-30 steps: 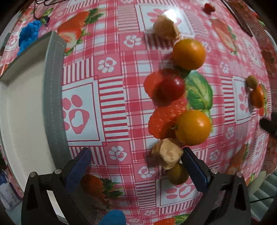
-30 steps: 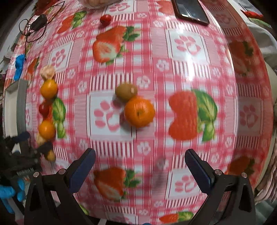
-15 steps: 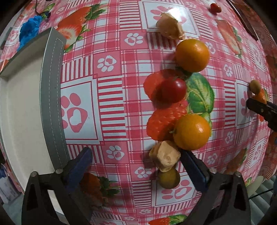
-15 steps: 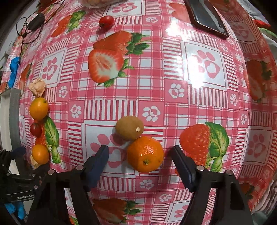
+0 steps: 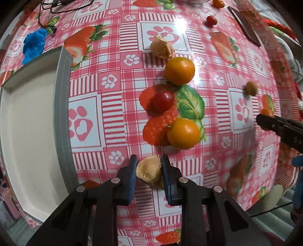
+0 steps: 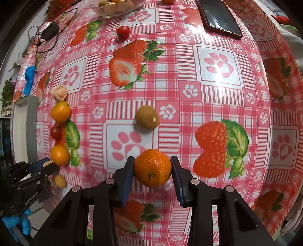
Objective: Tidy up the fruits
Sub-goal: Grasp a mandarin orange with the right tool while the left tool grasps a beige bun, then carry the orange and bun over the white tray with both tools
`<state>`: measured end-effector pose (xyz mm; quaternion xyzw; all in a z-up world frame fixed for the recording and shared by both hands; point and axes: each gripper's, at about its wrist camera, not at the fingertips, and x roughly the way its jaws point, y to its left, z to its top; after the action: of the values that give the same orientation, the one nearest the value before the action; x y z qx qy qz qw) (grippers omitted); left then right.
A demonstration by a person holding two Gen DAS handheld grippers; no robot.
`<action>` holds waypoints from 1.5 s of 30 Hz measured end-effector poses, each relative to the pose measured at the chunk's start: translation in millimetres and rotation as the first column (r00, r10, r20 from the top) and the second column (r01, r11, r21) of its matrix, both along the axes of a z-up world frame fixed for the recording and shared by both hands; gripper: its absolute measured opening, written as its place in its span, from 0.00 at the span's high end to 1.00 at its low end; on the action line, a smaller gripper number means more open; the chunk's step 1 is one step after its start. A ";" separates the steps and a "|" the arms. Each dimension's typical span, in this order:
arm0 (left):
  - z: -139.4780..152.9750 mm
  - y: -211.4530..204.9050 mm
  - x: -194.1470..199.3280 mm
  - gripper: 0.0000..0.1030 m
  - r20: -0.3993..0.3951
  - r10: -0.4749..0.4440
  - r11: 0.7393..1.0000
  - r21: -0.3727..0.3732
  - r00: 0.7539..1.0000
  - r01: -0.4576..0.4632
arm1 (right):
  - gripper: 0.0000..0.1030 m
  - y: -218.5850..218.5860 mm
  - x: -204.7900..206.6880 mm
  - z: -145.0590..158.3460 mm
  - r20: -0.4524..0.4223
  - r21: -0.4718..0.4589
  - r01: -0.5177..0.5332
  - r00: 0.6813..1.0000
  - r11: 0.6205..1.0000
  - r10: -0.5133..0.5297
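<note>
The left gripper (image 5: 149, 173) has just closed on a beige, crinkled walnut-like fruit (image 5: 149, 172) near the white tray (image 5: 28, 132); the right gripper (image 6: 152, 171), open earlier, clamps the round orange tangerine (image 6: 152, 167) (stem end facing the camera).

- I'm seeing the tray (image 5: 63, 113) lying at the table's (image 5: 121, 79) left edge.
- Two oranges (image 5: 180, 70) are sitting just right of it, a cherry tomato (image 5: 163, 100) between them.
- The phone (image 6: 219, 18) is lying toward the far right corner.
</note>
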<state>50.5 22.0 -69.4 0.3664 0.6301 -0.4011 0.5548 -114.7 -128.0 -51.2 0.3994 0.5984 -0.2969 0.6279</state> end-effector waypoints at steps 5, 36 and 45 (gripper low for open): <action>18.7 13.8 0.2 0.73 -0.005 -0.003 1.000 -0.024 1.000 0.003 | 0.61 15.3 -5.9 10.3 0.015 0.003 0.004 1.000 1.000 -0.004; 83.6 124.3 113.4 0.73 0.074 0.252 0.958 -0.157 0.965 -0.238 | 0.61 119.5 159.7 73.3 0.138 -0.061 -0.321 0.935 0.945 0.326; 64.8 157.8 143.1 0.73 0.075 0.322 0.942 -0.125 0.944 -0.312 | 0.61 168.3 232.5 65.2 0.156 -0.042 -0.445 0.882 0.895 0.445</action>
<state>193.6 179.8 -4.6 0.2471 0.6309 -0.3232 0.6606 117.7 40.3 14.0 0.2725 0.6202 -0.1131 0.7268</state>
